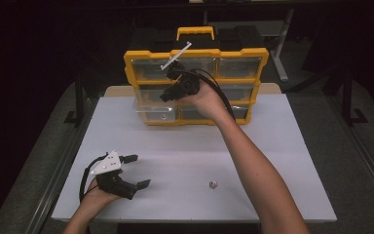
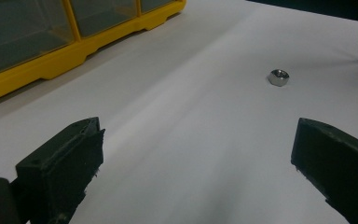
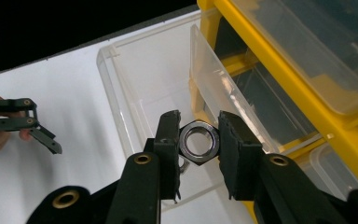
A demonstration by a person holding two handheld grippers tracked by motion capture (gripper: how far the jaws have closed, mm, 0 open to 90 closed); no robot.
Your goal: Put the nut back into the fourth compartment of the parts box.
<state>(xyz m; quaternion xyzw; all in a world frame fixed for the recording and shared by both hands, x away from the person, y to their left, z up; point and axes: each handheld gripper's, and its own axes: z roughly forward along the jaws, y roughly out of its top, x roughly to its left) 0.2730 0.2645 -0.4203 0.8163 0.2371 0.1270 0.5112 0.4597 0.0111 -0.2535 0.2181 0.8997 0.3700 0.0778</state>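
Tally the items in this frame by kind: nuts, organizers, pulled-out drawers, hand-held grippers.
Metal hex nuts: 2, one clamped in the right hand-held gripper, one loose on the table
Yellow drawer organizer: 1
Pulled-out clear drawer: 1
Hand-held grippers: 2, including the left hand-held gripper
Total: 6

A white rectangular tabletop (image 1: pixel 272 161) takes up the middle of the high view. At its far edge, a strip of pale wooden board (image 1: pixel 270 88) shows beneath it. 1 small silver hexagonal metal nut (image 1: pixel 213 184) lies flat on the white surface near the front edge, right of centre and well apart from everything else. In the left gripper view it (image 2: pixel 278 77) sits alone on bare white. Behind the yellow plastic drawer cabinet (image 1: pixel 238 51) stands a black case with a yellow carry handle (image 1: pixel 195 33). Dark grey floor (image 1: pixel 355 161) surrounds the table, with 2 black stand feet on it – 1 at the left (image 1: pixel 73 117), 1 at the right (image 1: pixel 353 114).
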